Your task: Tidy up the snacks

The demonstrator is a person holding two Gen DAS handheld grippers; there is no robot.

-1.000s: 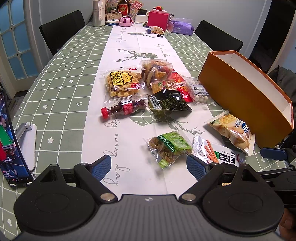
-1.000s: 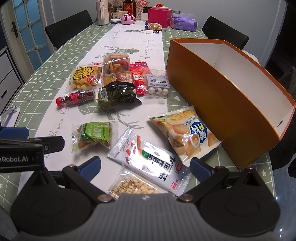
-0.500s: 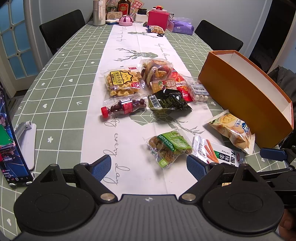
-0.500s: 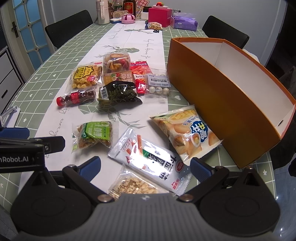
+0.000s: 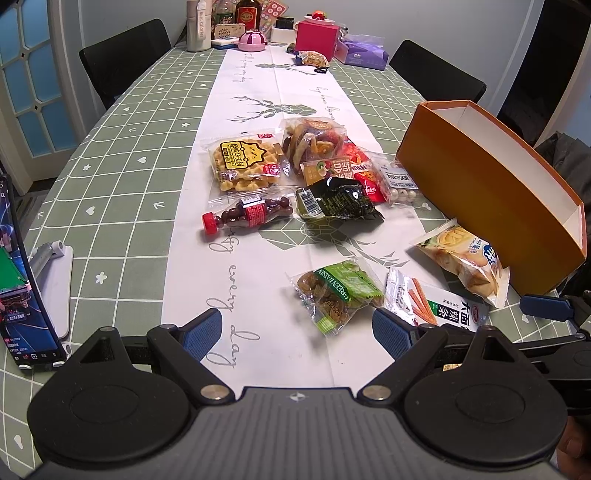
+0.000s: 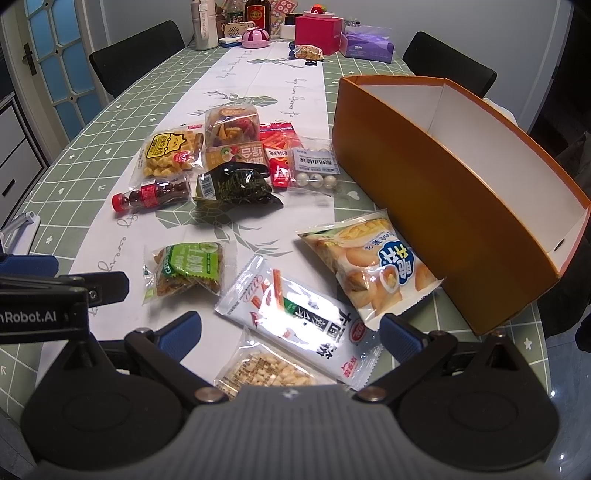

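Note:
Several snack packs lie on the table runner beside an empty orange box [image 5: 495, 184] [image 6: 454, 192]. Nearest are a green raisin pack [image 5: 338, 295] [image 6: 188, 267], a white spicy-strip pack [image 6: 295, 317] [image 5: 436, 304], a yellow chip bag [image 6: 373, 266] [image 5: 465, 260] leaning at the box, and a peanut pack [image 6: 264, 373]. Farther off lie a waffle pack [image 5: 242, 162], a small red-capped bottle [image 5: 247, 216] and a dark green pack [image 5: 334, 203]. My left gripper [image 5: 297, 328] is open and empty just short of the raisin pack. My right gripper [image 6: 290, 332] is open and empty over the spicy-strip pack.
A phone on a white stand [image 5: 22, 280] stands at the left table edge. Bottles, a pink box [image 5: 317, 35] and a purple tissue pack [image 5: 364, 53] crowd the far end. Black chairs [image 5: 125, 59] flank the table. The box sits at the right table edge.
Both grippers have shifted very slightly; the scene has drifted down a little in both views. No pack has moved and both grippers stay open.

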